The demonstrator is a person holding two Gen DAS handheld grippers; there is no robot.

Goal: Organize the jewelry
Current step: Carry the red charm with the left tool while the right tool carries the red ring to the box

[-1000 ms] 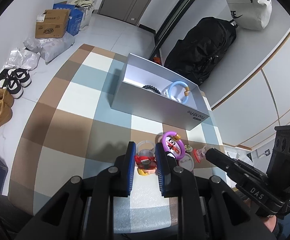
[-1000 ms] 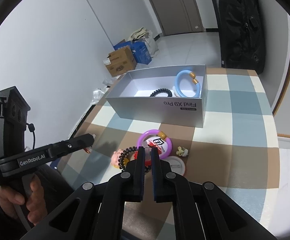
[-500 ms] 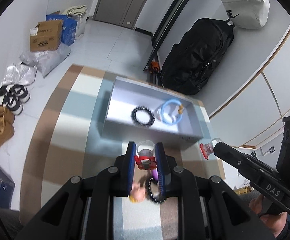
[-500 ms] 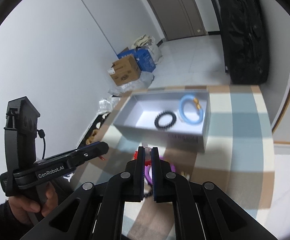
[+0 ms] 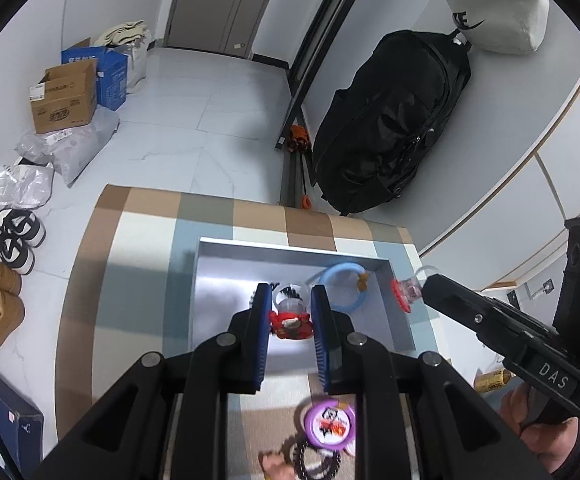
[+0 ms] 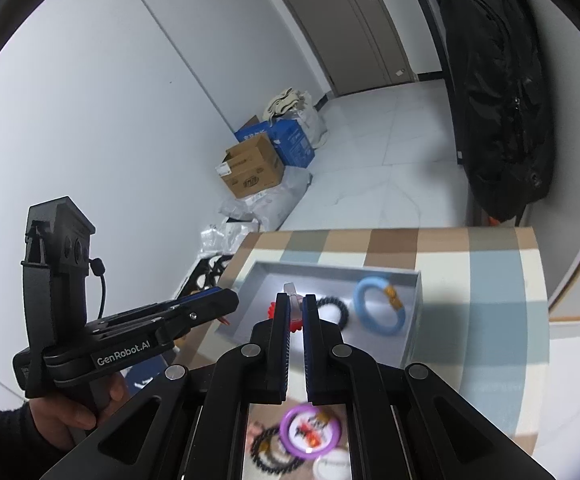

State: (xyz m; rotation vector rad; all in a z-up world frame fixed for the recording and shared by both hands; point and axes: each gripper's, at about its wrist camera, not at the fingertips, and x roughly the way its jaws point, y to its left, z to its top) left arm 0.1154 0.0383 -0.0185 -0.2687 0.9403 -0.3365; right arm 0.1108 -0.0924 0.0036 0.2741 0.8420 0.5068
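Two rings in transit, one per claw. Left claw (image 5: 290,312) clamped on a toy ring (image 5: 290,318) with red top and clear band, held above the open grey box (image 5: 209,280). Right claw (image 6: 294,308) pinched nearly closed on a second ring (image 6: 293,295), clear band up, red frill showing at the side; also over the box, near its left end.

Handling, as a guess: light hard plastic, small, somewhat slippery on the clear band. Better grip across the chunky red top than the thin band; band likely to flex or pop out under a hard squeeze. Little risk in a short drop into the box.

Already in the box: black bead bracelet (image 6: 336,312) and blue bangle (image 6: 376,306) with gold clasp, lying side by side, apart. Free floor mostly at the left end; a drop at centre likely lands on the beads.

Left on the checked table (image 6: 490,276), near side of the box: purple ring toy (image 5: 330,426), a dark bead bracelet (image 5: 310,462), a small pink figure, all blurred.

Both claws close together over the box; clash between them the main hazard. Black bag (image 5: 386,120), cardboard boxes (image 5: 63,98), shoes on the floor, all well clear.
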